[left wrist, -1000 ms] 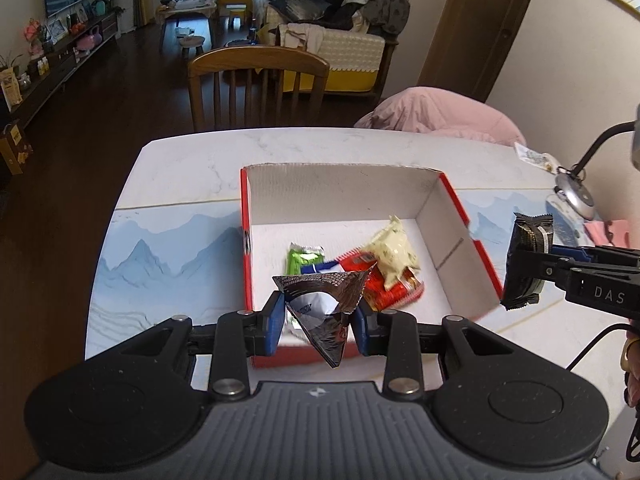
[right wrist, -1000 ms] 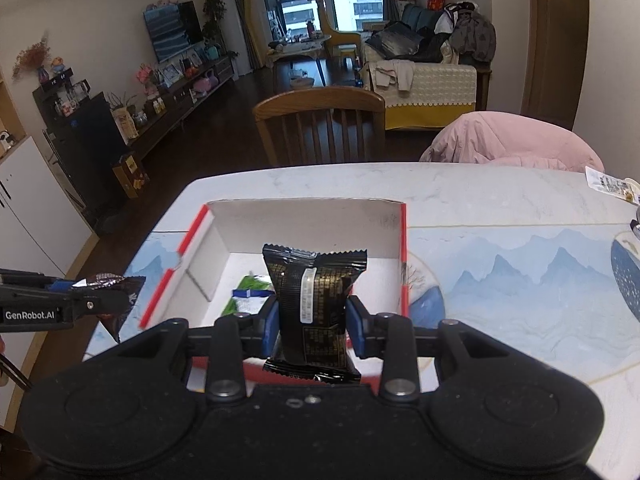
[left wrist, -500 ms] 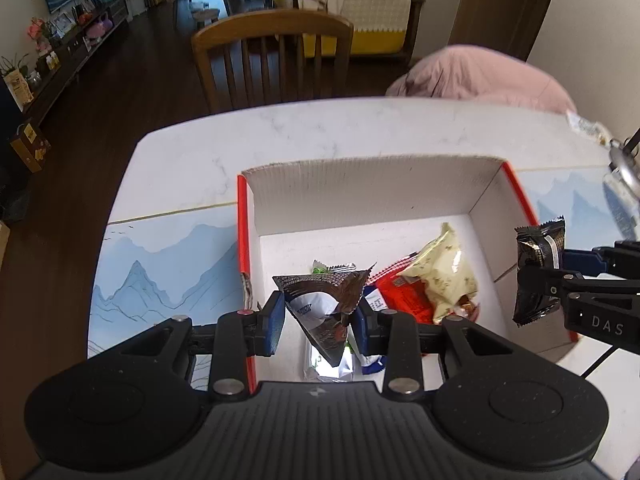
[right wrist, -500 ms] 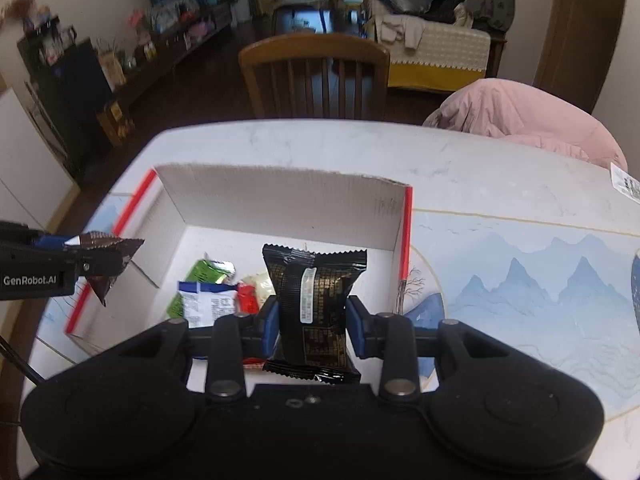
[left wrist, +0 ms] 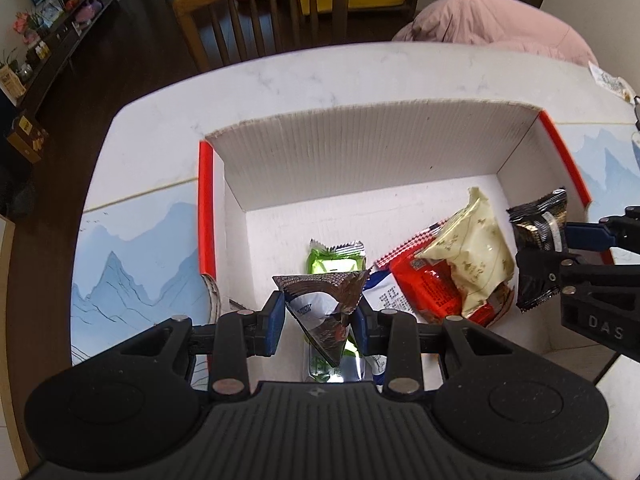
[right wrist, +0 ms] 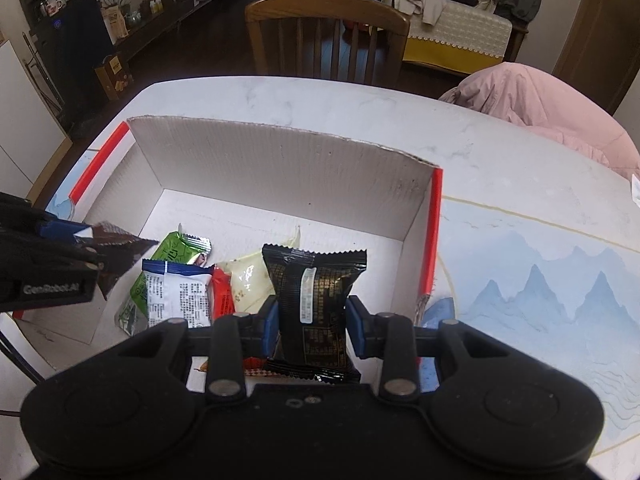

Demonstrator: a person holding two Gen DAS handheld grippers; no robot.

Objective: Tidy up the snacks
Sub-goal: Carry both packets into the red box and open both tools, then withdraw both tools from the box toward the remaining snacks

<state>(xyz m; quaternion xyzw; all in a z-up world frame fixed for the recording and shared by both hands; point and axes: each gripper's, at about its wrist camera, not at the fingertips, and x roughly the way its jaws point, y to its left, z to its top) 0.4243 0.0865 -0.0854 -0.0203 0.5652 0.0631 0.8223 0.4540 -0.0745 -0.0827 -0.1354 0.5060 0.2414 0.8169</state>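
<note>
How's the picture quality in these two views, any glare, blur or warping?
Left wrist view: sharp, strong fisheye bowing the table edge; glare on the foil wrapper below the left gripper. Right wrist view: sharp, even light, dim room behind, box wall curved.

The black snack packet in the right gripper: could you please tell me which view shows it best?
The right wrist view: the black packet stands upright and centred between the right gripper's fingers, its label facing the camera. The left wrist view shows it only edge-on at the right, partly hidden by the fingers.
</note>
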